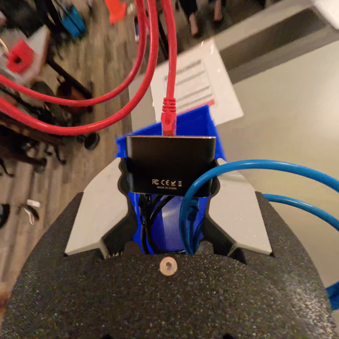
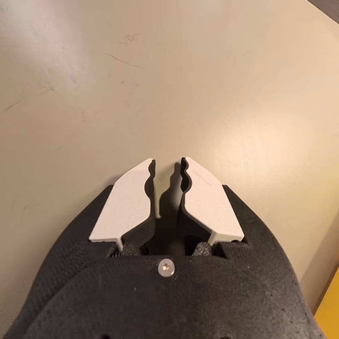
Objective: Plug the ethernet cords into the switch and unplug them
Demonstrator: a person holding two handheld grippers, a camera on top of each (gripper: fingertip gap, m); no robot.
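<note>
In the left wrist view my left gripper (image 1: 170, 163) is shut on a black switch (image 1: 170, 152), gripping its two short sides and holding it up over a blue bin (image 1: 192, 121). A red ethernet cord (image 1: 168, 117) is plugged into the switch's far face and runs upward. A blue ethernet cord (image 1: 256, 165) loops over the right finger, and its plug (image 1: 191, 211) hangs loose below the switch. A black cable (image 1: 145, 211) leaves the switch's near side. In the right wrist view my right gripper (image 2: 168, 161) is open a little and empty, just above the bare table (image 2: 165, 73).
Two more red cord loops (image 1: 110, 102) hang at the left over the floor. A white printed sheet (image 1: 198, 78) lies on the beige table (image 1: 275, 128) behind the bin. Chairs and clutter stand blurred on the floor at the left. A yellow strip (image 2: 330, 293) borders the table.
</note>
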